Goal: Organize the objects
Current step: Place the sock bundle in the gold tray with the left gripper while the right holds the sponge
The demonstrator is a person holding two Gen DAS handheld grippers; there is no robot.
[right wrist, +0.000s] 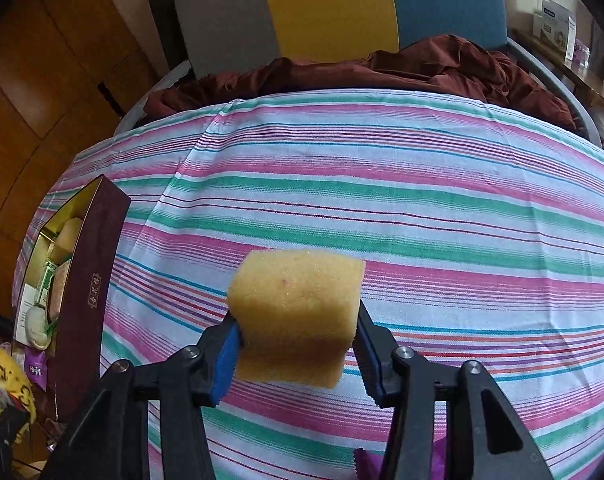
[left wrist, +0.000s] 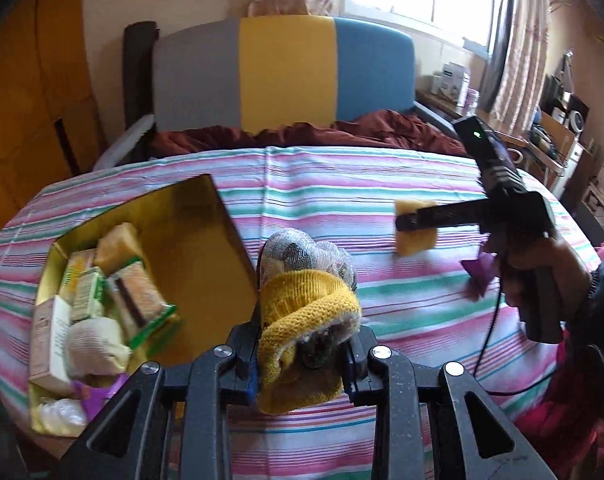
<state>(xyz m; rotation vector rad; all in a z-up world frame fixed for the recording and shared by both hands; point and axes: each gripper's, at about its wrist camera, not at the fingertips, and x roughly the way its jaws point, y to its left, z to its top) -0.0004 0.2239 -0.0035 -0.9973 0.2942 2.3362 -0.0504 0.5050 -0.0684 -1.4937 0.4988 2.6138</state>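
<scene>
My left gripper [left wrist: 302, 354] is shut on a yellow-cuffed knit glove [left wrist: 308, 308] and holds it above the striped tablecloth [left wrist: 382, 184], just right of the open gold-lined box [left wrist: 206, 240]. The box holds several packets and sponges. My right gripper [right wrist: 298, 344] is shut on a yellow sponge [right wrist: 298, 312] and holds it above the cloth; in the left wrist view it [left wrist: 416, 226] hangs to the right of the glove. The box also shows at the left of the right wrist view [right wrist: 90, 280].
A purple packet [left wrist: 478, 272] lies on the cloth under the right hand. A grey, yellow and blue chair [left wrist: 286, 76] with dark red fabric [left wrist: 382, 128] stands behind the table. Shelves with clutter [left wrist: 558, 128] stand at the right.
</scene>
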